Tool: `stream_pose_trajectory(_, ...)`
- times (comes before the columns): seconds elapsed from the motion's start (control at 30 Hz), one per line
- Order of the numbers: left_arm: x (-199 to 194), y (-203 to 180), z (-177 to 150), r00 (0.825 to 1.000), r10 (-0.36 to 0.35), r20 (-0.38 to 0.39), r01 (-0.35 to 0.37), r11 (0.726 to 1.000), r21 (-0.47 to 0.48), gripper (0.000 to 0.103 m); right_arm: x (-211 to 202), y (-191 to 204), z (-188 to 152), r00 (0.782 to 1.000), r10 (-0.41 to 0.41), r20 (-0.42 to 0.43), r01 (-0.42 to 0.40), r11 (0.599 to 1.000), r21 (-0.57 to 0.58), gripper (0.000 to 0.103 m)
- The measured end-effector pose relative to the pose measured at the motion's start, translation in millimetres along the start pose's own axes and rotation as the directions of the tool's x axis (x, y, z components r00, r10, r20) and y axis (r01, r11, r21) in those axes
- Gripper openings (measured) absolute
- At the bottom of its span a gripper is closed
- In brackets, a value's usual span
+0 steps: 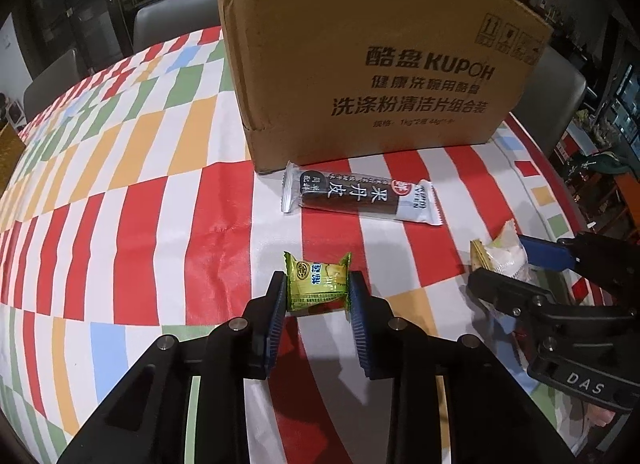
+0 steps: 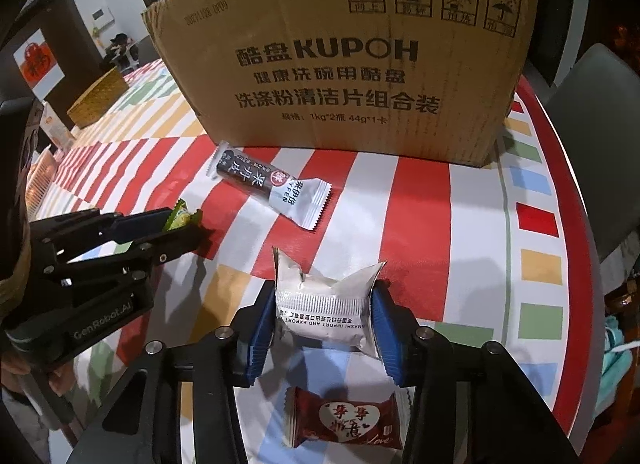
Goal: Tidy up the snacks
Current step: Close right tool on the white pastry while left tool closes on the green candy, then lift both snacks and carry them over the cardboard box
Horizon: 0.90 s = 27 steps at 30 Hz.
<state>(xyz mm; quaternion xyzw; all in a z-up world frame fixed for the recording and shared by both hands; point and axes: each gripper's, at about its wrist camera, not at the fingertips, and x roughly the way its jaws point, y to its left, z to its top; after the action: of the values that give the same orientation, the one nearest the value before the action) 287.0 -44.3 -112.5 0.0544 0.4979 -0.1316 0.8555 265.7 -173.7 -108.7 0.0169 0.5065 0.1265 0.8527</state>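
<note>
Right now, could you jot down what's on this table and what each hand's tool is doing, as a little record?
left tool: shut on the green snack packet
right tool: shut on the white snack packet
loose on the checked tablecloth: dark fruit-leather bar in front of the box; maroon heart-print snack under the right tool
container: cardboard box, standing behind the snacks; inside not visible
packed so far: cannot tell

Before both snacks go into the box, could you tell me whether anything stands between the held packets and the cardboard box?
Only the long dark snack bar lies on the tablecloth between them and the cardboard box, just before its front wall. The left gripper holds the green packet, the right gripper the white packet; lifted over, both should pass.
</note>
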Motion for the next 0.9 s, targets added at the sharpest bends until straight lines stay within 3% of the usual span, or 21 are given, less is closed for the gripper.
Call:
stream_pose_trajectory(0.47,-56,-12,1,0.994,-0.01,0.112,0.01,1.0,-0.005,0.031,-39,2,10,0.994,0.014,0.106,-0.014,1.0,0.0,0.047)
stream_pose_trajectory(0.9,-121,-25,13,0.966,-0.01,0.257,0.003,1.0,0.028,0.031,-97,5,18,0.968,0.01,0.253,-0.004,1.0,-0.024,0.047)
